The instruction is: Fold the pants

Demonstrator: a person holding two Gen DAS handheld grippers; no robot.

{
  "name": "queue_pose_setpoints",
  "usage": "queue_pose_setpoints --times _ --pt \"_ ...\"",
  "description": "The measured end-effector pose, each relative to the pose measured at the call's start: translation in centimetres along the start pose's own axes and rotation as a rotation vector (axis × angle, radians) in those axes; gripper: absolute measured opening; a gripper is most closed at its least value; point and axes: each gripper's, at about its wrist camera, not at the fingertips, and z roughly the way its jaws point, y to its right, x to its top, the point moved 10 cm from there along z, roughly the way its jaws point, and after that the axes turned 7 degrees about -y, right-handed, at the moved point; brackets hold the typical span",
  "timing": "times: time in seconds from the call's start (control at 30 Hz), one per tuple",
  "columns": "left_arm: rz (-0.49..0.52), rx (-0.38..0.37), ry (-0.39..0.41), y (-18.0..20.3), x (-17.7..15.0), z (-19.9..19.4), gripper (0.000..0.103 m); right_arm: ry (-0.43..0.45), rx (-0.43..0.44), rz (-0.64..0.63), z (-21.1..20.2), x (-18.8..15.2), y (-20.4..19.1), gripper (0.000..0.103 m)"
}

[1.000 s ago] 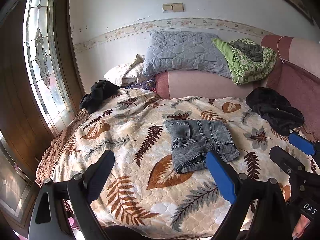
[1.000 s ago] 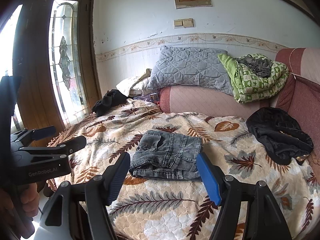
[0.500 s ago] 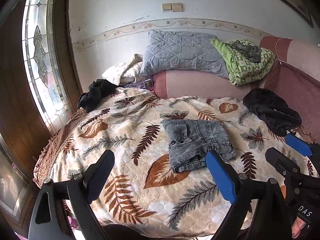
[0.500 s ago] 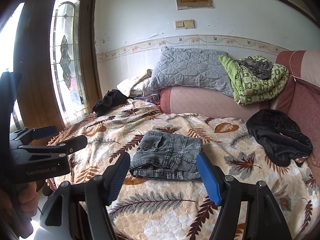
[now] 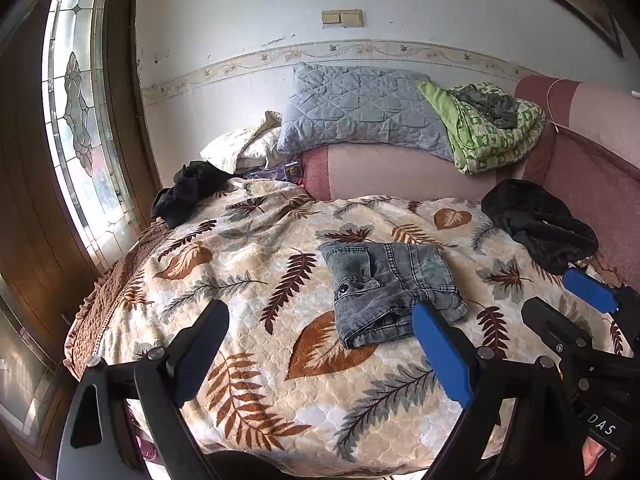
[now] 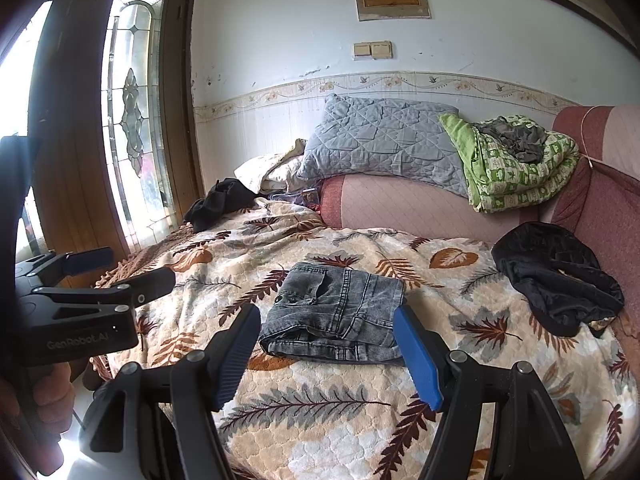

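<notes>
Both tools are hanging spread and empty above the near edge of the bed (image 5: 248, 240): we are holding the left tool (image 5: 320, 344) and the right tool (image 6: 326, 344) clear of the cloth, neither touching anything. Compared with a second ago, we are barely shifting; the left view is drifting slightly so the folded pants (image 5: 390, 284) are sitting a touch lower and nearer its blue finger, while the right view is staying almost the same. The pants are lying as a compact grey denim bundle in the middle of the leaf-patterned blanket, unchanged in shape. A black garment (image 6: 556, 276) is resting well apart to the right, beside the pink sofa back.
</notes>
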Motion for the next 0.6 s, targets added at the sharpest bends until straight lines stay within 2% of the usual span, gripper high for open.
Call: queue_pose_setpoints --times 0.6 --pt "-0.002 -0.013 0.002 -0.15 0.05 -0.08 0.093 0.001 0.000 -0.005 -0.08 0.19 -0.33 0.072"
